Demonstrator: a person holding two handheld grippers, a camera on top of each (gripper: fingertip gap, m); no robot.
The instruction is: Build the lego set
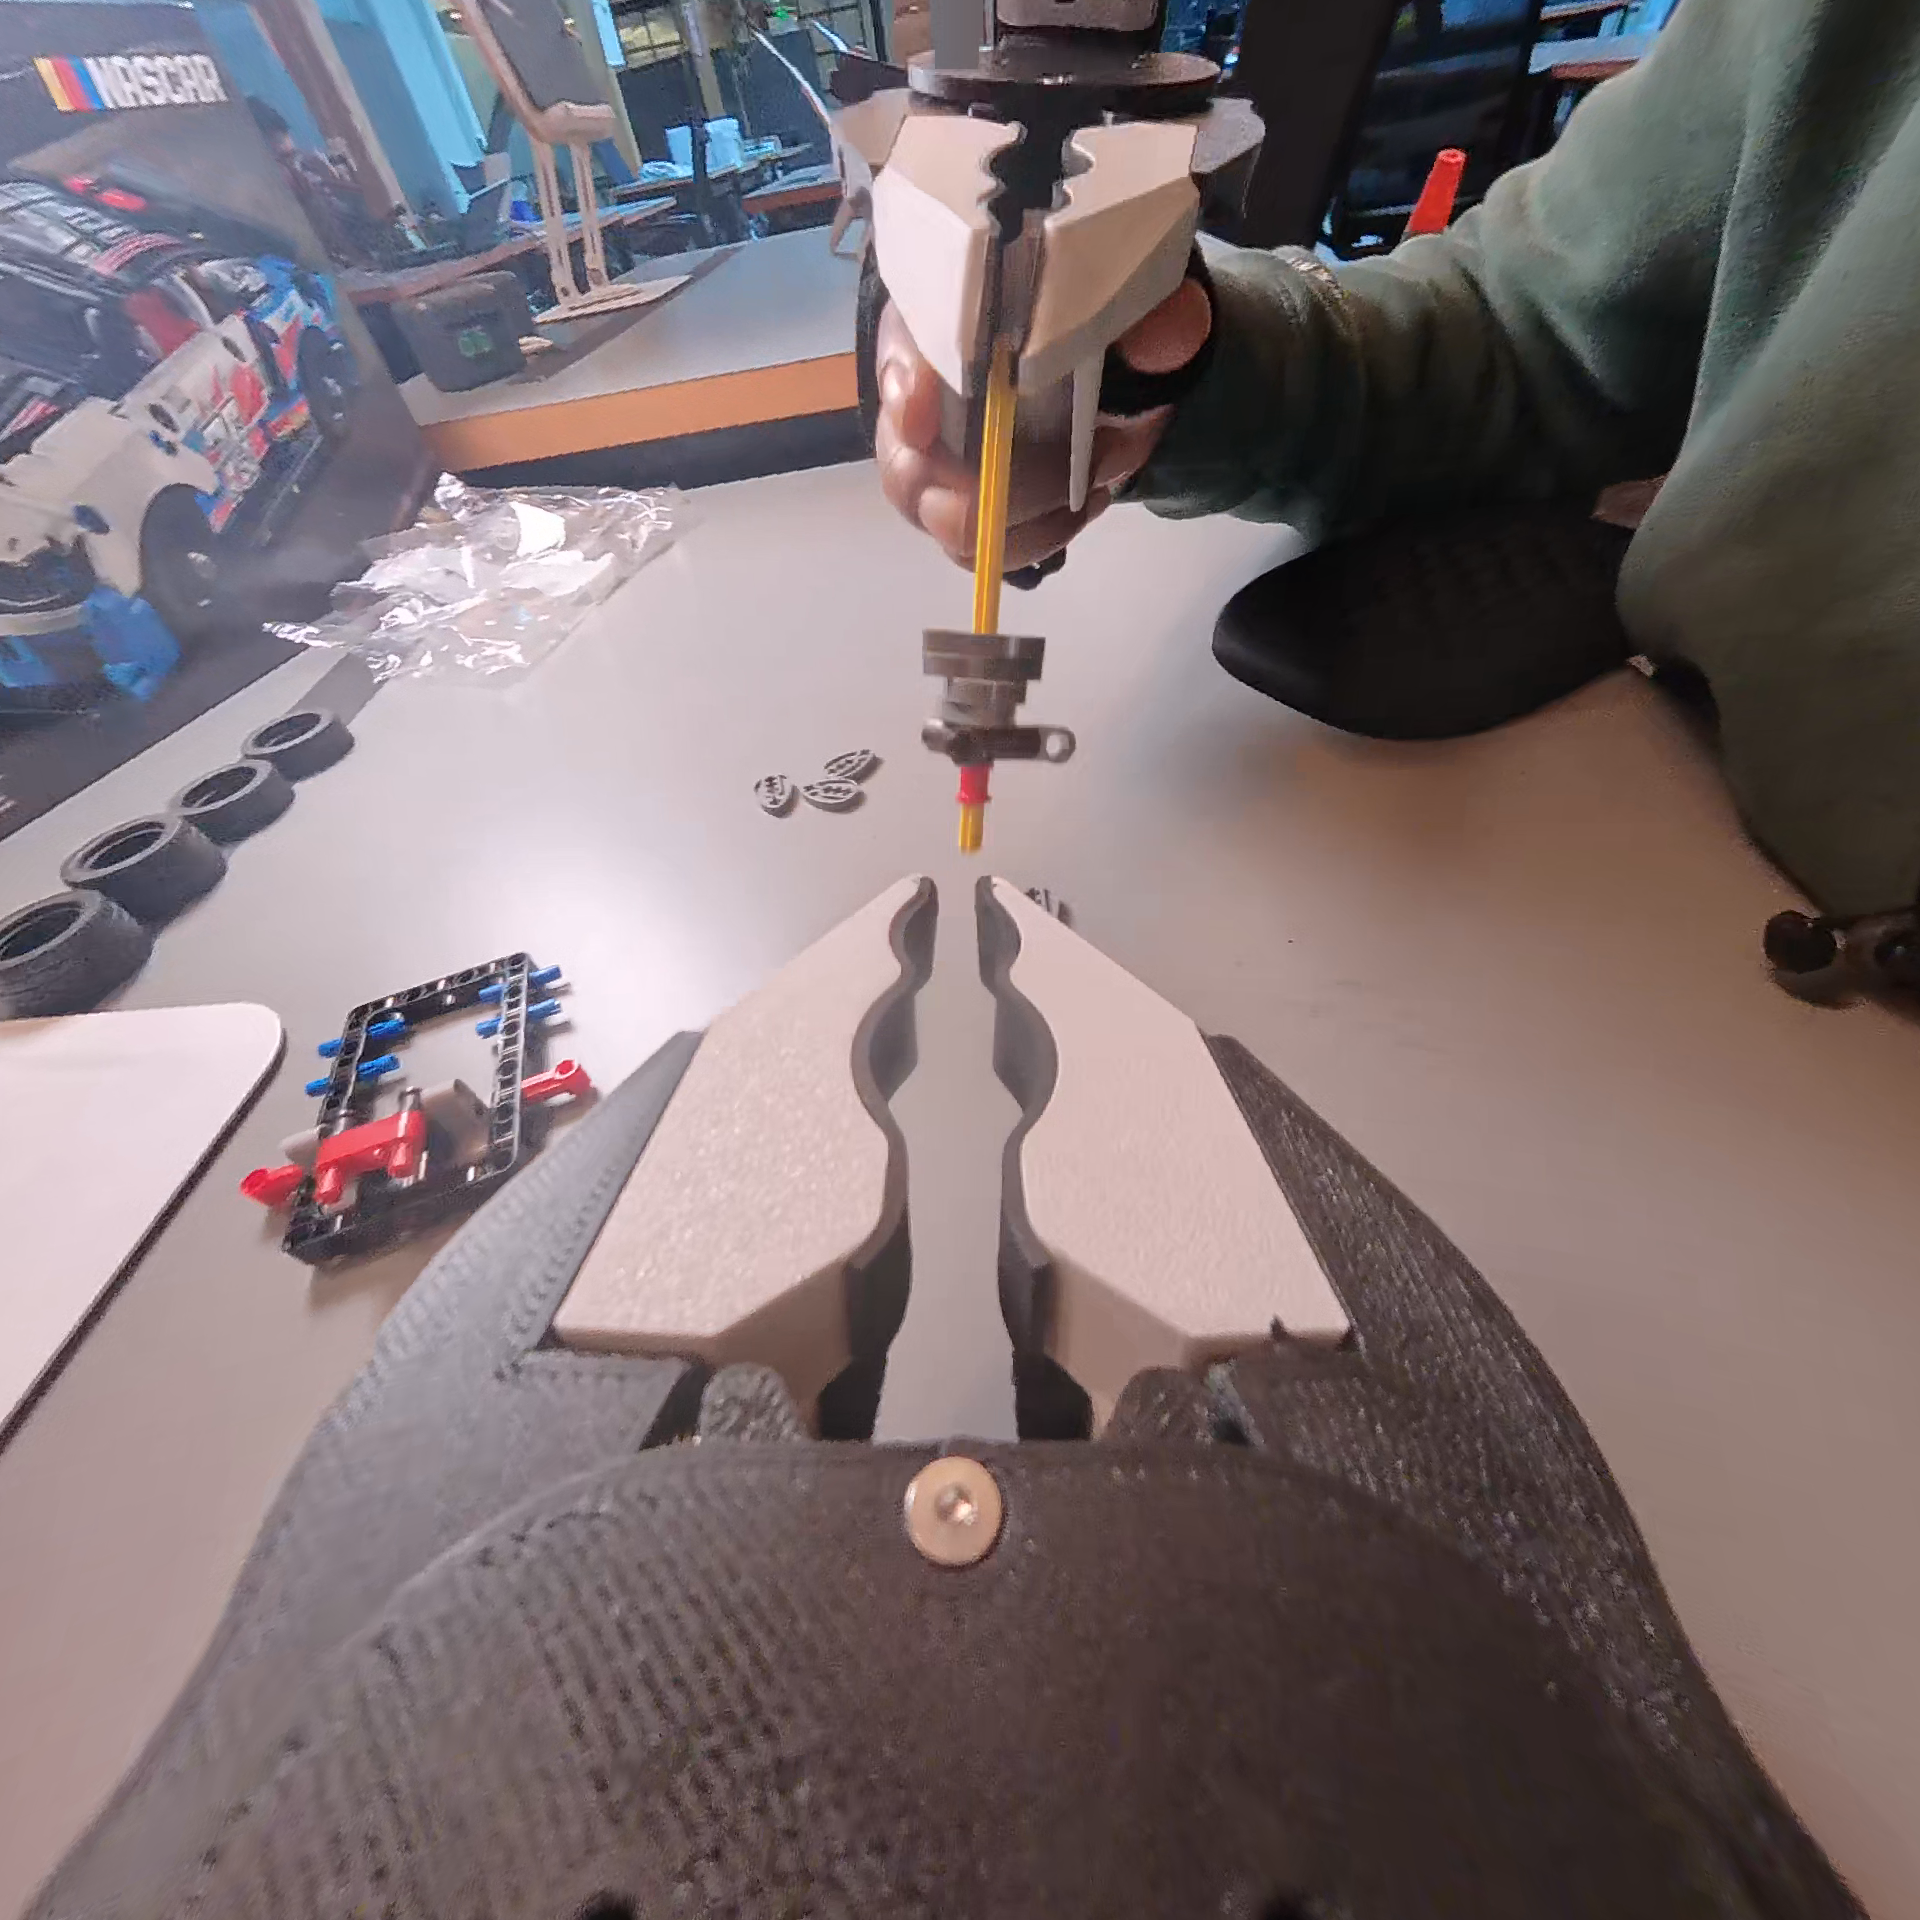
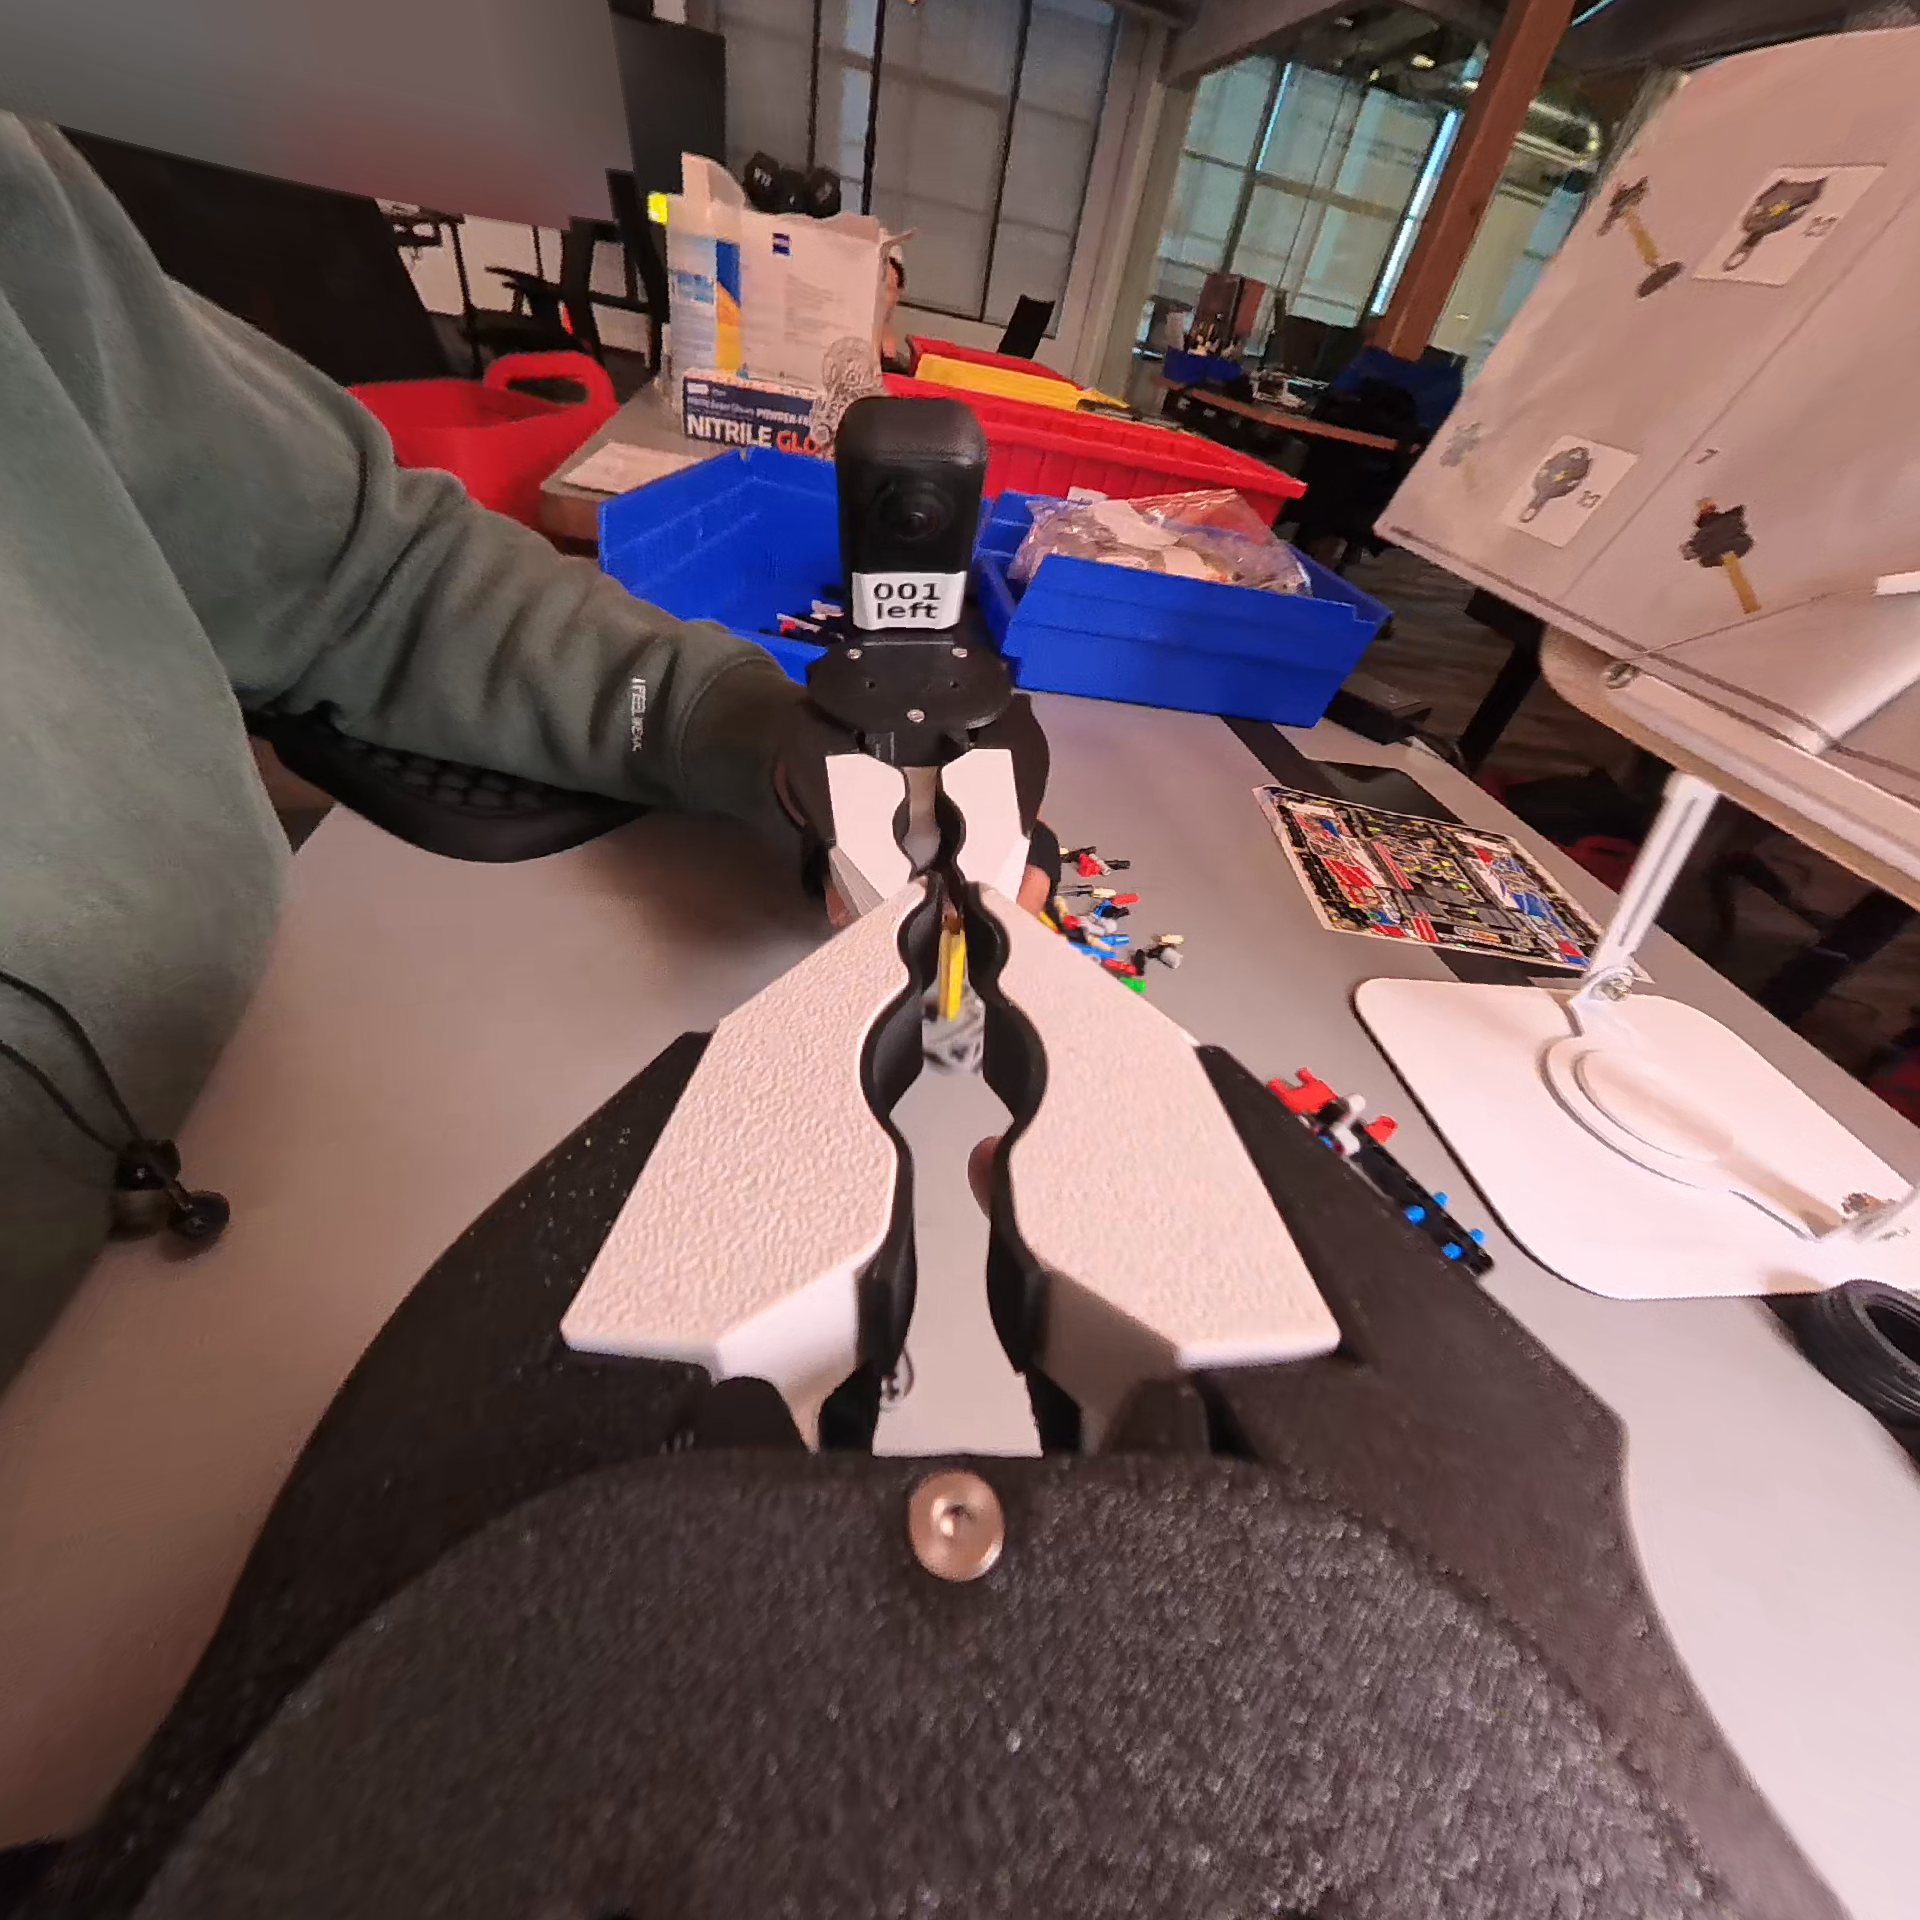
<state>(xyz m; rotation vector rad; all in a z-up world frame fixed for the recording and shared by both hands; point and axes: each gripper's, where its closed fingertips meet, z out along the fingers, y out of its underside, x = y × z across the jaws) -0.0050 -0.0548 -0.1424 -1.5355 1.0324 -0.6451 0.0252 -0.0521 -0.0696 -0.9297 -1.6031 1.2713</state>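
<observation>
The right gripper (image 1: 1003, 358) is clamped on the upper end of a long yellow axle (image 1: 987, 540), which slants down from its closed fingertips toward the grey table (image 1: 1351, 1039). Threaded on the axle's lower part are stacked grey round pieces (image 1: 982, 670), a grey lever piece (image 1: 1003, 740) lying crosswise, and a red bush (image 1: 974, 784) beneath. The axle's free tip hangs just beyond the left gripper (image 1: 956, 888), whose fingers stand slightly apart and hold nothing (a narrow gap runs between them). In the right wrist view the axle (image 2: 950, 971) sits pinched between that gripper's tips. To the left lie a black frame with blue pins (image 1: 436, 1101), four black tyres (image 1: 177, 831), and three small grey pieces (image 1: 821, 790).
</observation>
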